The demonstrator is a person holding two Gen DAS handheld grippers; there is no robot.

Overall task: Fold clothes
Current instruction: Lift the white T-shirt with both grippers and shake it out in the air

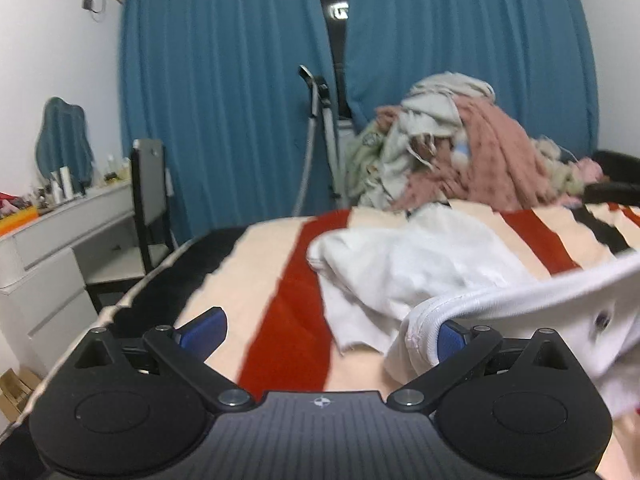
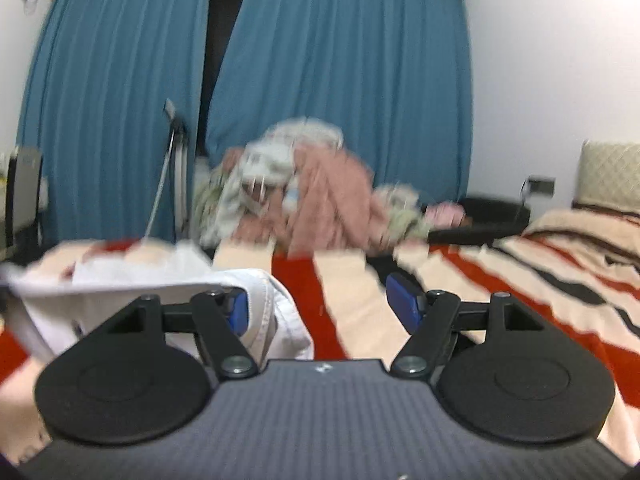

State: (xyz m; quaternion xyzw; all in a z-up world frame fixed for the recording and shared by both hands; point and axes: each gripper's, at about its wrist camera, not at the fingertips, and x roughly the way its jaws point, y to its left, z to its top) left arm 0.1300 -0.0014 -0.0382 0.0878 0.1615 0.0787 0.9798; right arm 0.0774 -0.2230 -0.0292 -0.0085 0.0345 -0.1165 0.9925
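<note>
A white garment lies crumpled on the striped blanket of a bed. Its seamed edge is lifted and drapes over the right fingertip of my left gripper, whose jaws stand wide open. In the right wrist view the same white garment hangs over the left fingertip of my right gripper, also wide open above the blanket. Neither gripper pinches the cloth. The right wrist view is blurred.
A pile of pink, cream and green clothes sits at the bed's far end before blue curtains. A white dresser, a chair and a pole appliance stand left. A padded headboard is at the right.
</note>
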